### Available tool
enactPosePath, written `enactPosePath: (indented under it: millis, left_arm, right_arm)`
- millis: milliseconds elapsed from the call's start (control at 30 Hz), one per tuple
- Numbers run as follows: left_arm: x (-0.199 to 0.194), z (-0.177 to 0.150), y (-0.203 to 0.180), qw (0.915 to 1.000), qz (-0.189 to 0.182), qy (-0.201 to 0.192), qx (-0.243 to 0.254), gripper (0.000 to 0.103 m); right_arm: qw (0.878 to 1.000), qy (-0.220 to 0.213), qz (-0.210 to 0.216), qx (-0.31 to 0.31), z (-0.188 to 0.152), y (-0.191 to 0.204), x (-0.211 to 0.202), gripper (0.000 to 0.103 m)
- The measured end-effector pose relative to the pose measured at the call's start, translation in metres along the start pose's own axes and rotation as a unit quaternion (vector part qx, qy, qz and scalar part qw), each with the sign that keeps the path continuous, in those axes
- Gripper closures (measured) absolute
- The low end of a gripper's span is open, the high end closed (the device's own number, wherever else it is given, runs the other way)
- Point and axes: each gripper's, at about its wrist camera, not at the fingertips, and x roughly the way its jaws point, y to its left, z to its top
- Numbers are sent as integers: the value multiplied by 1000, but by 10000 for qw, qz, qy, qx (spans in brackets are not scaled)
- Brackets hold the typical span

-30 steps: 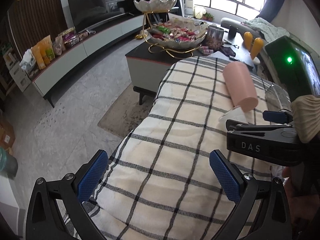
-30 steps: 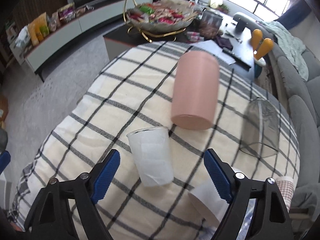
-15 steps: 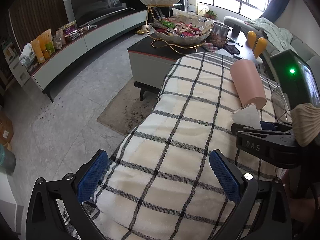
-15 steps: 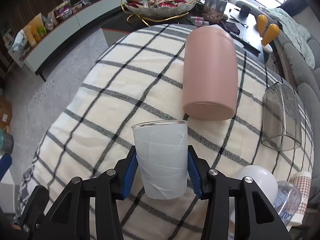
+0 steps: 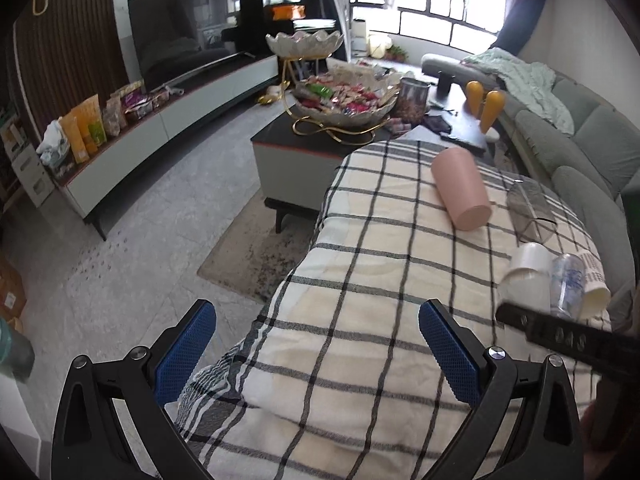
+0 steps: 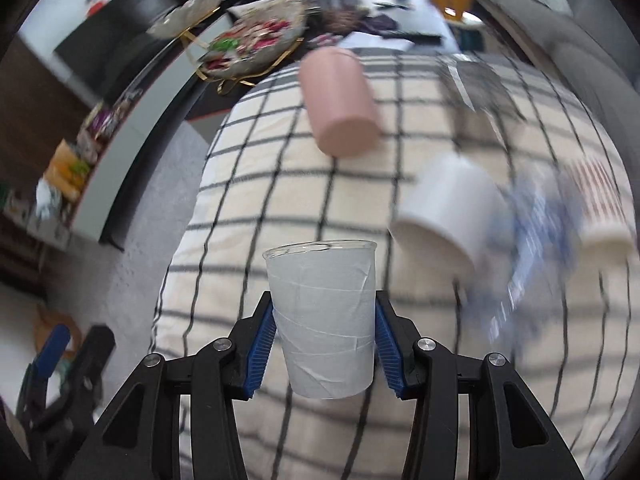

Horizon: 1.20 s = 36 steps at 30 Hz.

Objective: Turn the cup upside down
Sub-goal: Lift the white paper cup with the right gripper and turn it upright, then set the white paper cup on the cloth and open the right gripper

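My right gripper (image 6: 324,344) is shut on a clear plastic cup wrapped in white tape (image 6: 324,316). The cup is held above the plaid blanket (image 6: 280,200), its open rim pointing away from the camera. The blue pads (image 6: 262,344) press its two sides. The right wrist view is blurred by motion. My left gripper (image 5: 316,352) is open and empty, low over the near end of the blanket (image 5: 360,320). Part of the right gripper's black body shows at the right edge of the left wrist view (image 5: 568,336).
A pink cup (image 5: 460,188) lies on its side on the blanket. A white cup (image 5: 528,276), a clear printed cup (image 5: 566,280) and a patterned paper cup (image 5: 596,284) lie together at right. A clear glass (image 5: 530,208) lies beyond. A coffee table with a snack bowl (image 5: 344,100) stands behind.
My right gripper closed on the taped cup and lifted it off the blanket, swinging the view. The left gripper stayed open and drew back a little.
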Motion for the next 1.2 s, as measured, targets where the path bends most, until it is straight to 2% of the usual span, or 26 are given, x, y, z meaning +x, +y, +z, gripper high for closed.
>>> enactPosePath:
  millis: [133,300,533,733,867,933,1000,1200]
  left_arm:
    - [-12,-10,0,9997,-217,-9,116,0]
    - [-12,-26,0,9983,-446,175,339,0]
    - [-4,-40,14,9981,-342,265,430,0]
    - [3,-46,18,9981,-298,329,424,0]
    - [4,-47,19,9979,-308,339,450,0]
    - [4,-47,18,9979,-324,342,442,0]
    - [3,-47,17,9980,-309,322,454,0]
    - [-15,-43,8,9979,-338,175,516,0]
  right_arm:
    - [9985,60,-9,552,-35,-16,-5,56]
    - [9966,82,-68,816,-64,-16,0,56]
    - [9950,6,-158,982,-72,-12,12,56]
    - [9941,211,-234,1040,-74,-14,26,55]
    - [9947,174,-290,967,-74,-12,26,55]
    - [9947,190,-291,969,-75,-13,26,52]
    - [9947,153,-297,973,-75,-14,22,38]
    - [9959,-42,-247,874,-77,-15,-5,31]
